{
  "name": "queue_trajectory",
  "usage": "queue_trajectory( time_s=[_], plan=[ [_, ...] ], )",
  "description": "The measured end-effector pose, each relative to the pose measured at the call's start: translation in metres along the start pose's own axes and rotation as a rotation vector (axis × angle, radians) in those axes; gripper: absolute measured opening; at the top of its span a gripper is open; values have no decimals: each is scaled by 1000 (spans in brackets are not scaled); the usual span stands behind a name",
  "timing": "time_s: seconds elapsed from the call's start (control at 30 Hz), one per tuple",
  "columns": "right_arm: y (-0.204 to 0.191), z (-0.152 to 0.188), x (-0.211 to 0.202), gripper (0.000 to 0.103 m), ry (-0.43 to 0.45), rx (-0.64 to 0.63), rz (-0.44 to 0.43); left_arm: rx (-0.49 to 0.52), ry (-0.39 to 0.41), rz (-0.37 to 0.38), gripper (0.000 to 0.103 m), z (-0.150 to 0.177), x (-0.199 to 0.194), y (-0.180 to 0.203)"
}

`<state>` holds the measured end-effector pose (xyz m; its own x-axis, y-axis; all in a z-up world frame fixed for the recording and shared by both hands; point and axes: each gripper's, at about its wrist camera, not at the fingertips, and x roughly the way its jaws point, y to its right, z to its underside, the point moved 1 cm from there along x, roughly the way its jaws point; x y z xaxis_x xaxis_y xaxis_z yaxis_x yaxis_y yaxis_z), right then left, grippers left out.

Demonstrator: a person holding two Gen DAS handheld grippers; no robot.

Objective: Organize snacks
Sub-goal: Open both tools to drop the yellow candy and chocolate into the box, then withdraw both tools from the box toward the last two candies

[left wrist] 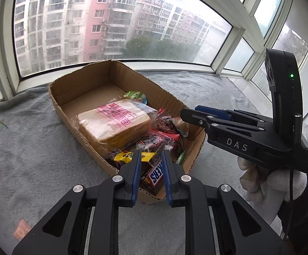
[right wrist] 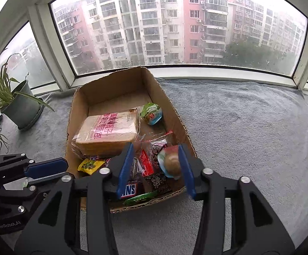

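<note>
Grey carpet (right wrist: 239,127) is covering the window ledge under a wide bay window (right wrist: 175,21), with apartment blocks showing outside. Your right gripper (right wrist: 157,167) is hovering over the near end of the cardboard box (right wrist: 176,114), its blue fingers (right wrist: 125,167) spread apart and gripping nothing; a round wrapped snack (right wrist: 171,162) is lying just inside the right-hand one, though you cannot tell whether it is touching. Your left gripper (left wrist: 150,177) is pointing into the same near end from the other side, its fingers (left wrist: 136,176) parted by a narrower gap and also closing on nothing, with a Snickers bar (left wrist: 155,175) showing between them in the box below. Around that bar, a yellow packet (right wrist: 90,165), red-wrapped sweets (right wrist: 146,163) and a green packet (right wrist: 140,197) are piling up loosely. Further in, a wrapped loaf of sliced bread (right wrist: 109,132) is lying flat against the left wall, and a small green-lidded cup (right wrist: 151,113) is sitting beside it. A potted spider plant (right wrist: 16,104) is standing on the carpet well left of the box.
</note>
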<state>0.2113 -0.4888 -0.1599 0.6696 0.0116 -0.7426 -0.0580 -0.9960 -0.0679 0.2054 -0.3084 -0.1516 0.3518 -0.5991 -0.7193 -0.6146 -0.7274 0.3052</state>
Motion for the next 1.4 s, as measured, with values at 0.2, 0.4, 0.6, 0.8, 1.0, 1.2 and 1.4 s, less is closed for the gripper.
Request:
queue_trajectory(
  time_s=[0.2, 0.4, 0.6, 0.8, 1.0, 1.2, 1.4],
  plan=[
    [-6, -2, -7, 66, 19, -9, 3, 0, 5, -11, 27, 2, -4, 0],
    [-12, -4, -14, 66, 25, -25, 4, 7, 21, -16, 27, 1, -11, 2],
    [-20, -5, -24, 66, 37, -47, 10, 14, 39, -23, 27, 0, -22, 4],
    [-28, -4, -43, 67, 61, -61, 8, 20, 58, -33, 27, 3, -38, 3],
    [-37, 0, -65, 68, 88, -69, 3, 18, 82, -42, 29, 8, -59, -1],
    [-53, 8, -91, 78, 124, -89, -23, 16, 110, -64, 36, 19, -88, -13],
    [-76, 20, -112, 78, 139, -117, -75, -28, 139, -93, 36, 39, -122, -41]
  ],
)
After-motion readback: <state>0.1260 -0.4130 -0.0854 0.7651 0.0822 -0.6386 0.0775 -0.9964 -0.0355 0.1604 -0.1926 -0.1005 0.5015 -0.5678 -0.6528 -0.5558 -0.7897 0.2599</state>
